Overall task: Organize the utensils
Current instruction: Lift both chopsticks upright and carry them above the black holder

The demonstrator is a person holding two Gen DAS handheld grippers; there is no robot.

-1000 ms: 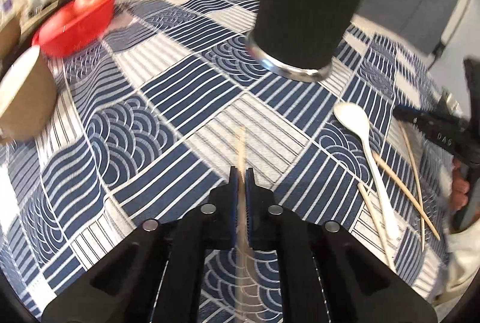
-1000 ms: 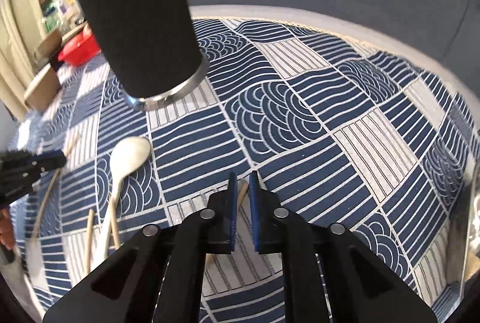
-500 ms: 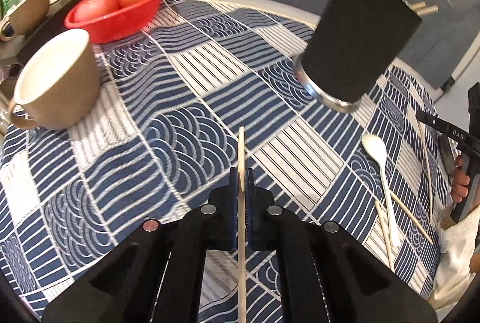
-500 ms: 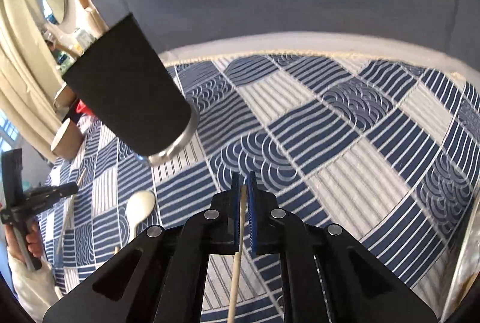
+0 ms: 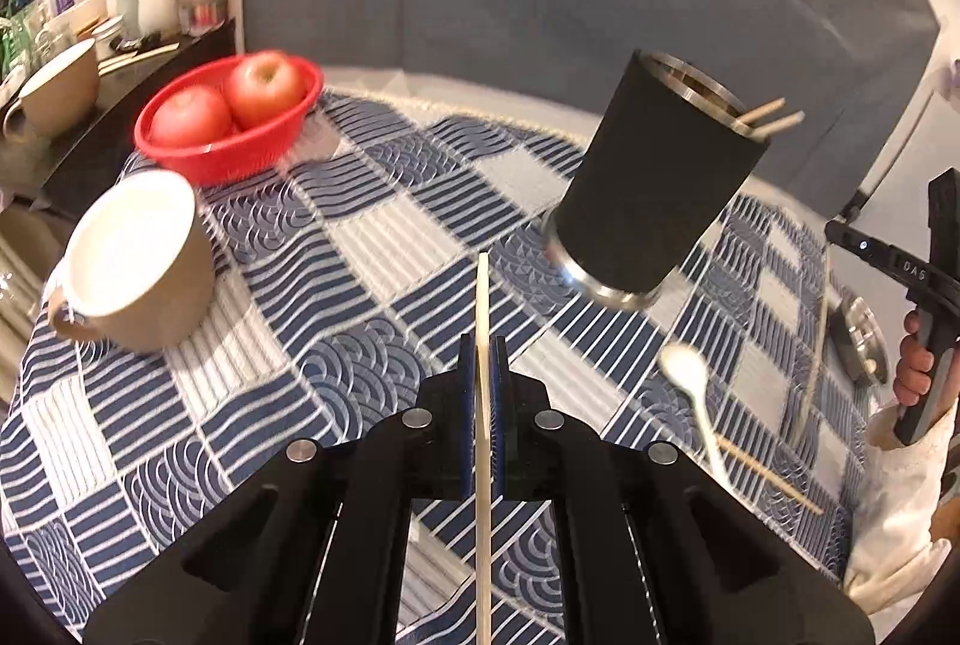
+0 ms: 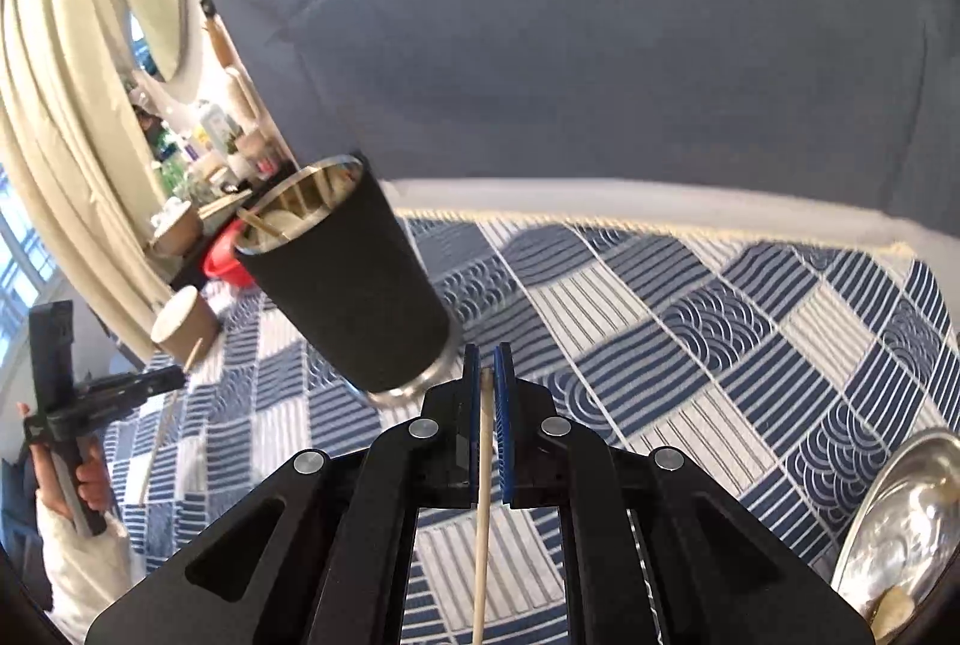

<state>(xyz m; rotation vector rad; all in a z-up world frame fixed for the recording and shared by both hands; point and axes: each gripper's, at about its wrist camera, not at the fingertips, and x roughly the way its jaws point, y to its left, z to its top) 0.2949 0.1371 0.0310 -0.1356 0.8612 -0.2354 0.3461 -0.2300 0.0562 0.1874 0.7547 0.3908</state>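
Seen from the left wrist, the left gripper (image 5: 483, 363) has its jaws pressed together on a pale wooden chopstick (image 5: 483, 321), which runs lengthways between the blue pads and pokes out ahead of the tips. Below lies a blue and white patterned tablecloth (image 5: 336, 285). To the gripper's right a white spoon (image 5: 690, 381) and another loose chopstick (image 5: 768, 471) rest on the cloth. Ahead and to the right stands a black utensil cup (image 5: 654, 189) with a metal rim and two stick ends showing at its mouth. Ahead and to the left sits a tan mug (image 5: 144, 261), and beyond it a red basket (image 5: 222, 147) holding apples (image 5: 264, 84). At the far right edge a person's hand grips the other tool's handle.

Seen from the right wrist, the right gripper (image 6: 487, 378) is likewise clamped on a second chopstick (image 6: 483, 495), whose tip barely reaches the pad ends. Just ahead and left is the black cup (image 6: 354, 285). A metal dish (image 6: 900, 519) lies near right. A grey sofa back (image 6: 600, 45) fills the distance.
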